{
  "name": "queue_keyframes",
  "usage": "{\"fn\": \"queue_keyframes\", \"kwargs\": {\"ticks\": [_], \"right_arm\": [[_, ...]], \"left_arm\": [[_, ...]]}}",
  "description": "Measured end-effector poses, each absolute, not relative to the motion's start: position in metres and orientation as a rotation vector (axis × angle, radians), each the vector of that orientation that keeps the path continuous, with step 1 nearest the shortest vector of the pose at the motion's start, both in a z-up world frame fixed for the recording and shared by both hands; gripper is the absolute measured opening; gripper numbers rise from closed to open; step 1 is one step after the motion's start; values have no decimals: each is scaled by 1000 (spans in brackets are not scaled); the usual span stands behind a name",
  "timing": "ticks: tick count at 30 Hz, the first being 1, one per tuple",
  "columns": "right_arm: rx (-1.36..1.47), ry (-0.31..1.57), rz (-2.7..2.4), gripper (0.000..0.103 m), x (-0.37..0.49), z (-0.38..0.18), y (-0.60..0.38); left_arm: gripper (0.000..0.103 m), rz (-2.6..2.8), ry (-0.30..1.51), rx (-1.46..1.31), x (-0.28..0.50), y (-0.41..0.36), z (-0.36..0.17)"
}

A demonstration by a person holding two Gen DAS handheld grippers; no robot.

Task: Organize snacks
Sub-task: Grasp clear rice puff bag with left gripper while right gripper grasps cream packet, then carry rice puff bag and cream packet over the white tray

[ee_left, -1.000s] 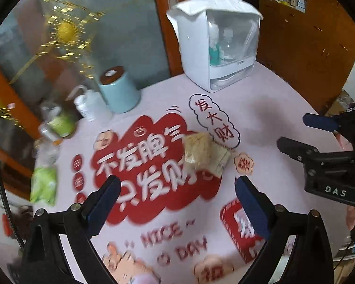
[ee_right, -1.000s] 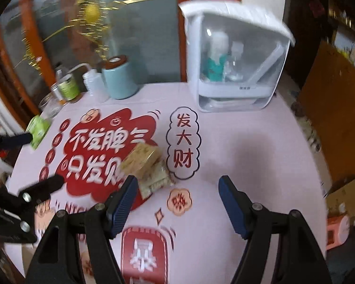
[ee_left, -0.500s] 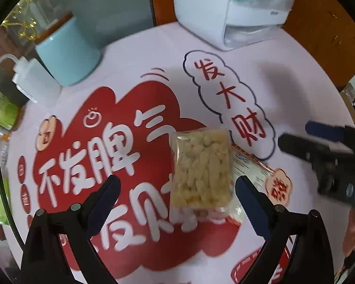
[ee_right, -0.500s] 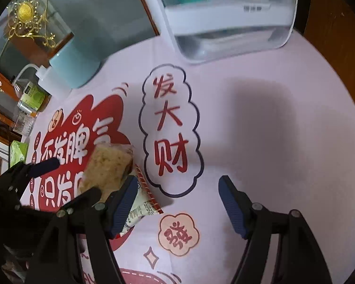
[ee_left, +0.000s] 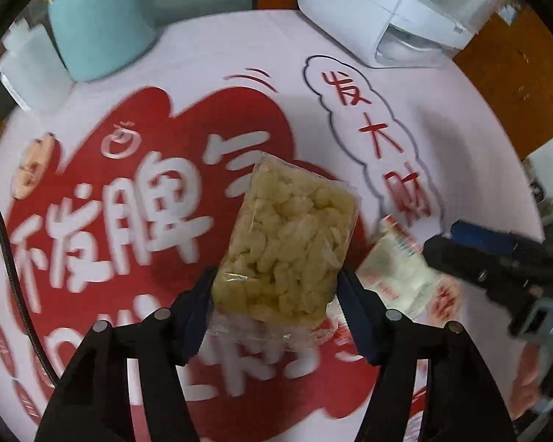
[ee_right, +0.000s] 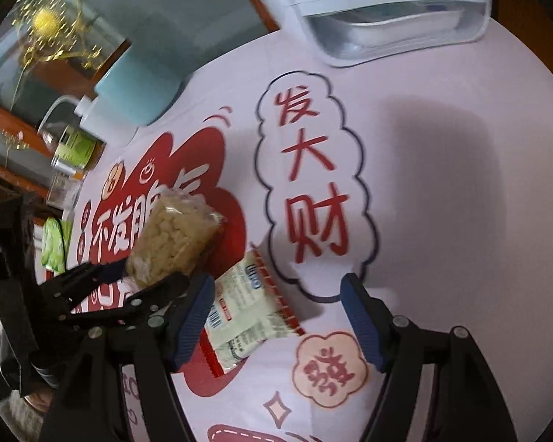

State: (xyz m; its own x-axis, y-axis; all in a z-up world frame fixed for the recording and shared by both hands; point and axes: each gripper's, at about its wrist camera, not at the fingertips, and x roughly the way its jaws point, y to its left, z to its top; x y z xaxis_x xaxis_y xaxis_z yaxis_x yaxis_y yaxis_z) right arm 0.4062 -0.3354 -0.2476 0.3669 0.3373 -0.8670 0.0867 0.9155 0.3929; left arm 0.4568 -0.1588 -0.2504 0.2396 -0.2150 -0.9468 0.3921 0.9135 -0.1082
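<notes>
Only right wrist: white packet (ee_right: 247,313) label | left tongs (ee_left: 276,287) gripping rice-puff pack (ee_left: 287,243)

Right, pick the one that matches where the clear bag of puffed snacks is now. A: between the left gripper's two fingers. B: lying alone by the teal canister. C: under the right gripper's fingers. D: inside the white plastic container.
A: the clear bag of puffed snacks sits between the left gripper's blue pads, which have just been closing and now press its near end.
</notes>
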Motion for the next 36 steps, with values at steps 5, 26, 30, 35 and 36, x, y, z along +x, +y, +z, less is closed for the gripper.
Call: {"fn": "queue_keyframes", "kwargs": {"ticks": [5,26,30,35,36], "right_arm": [[301,1180,219,96,404,-248,-311],[-118,1185,272,55,394,-255,-246],[-124,1190,271,54,384,-254,-249],[-100,1162,293,54,361,-236,-253],[-91,1147,299,54,354,-228,-254]], "left_arm": [[62,-372,1267,166,448,-124,-248],[62,-307,1310,87,426,-55,-249],[60,-313,1291,114,416,-63,-247],[59,-326,1262,104,400,-66,-229],[59,-331,1256,101,396,-66,-223]]}}
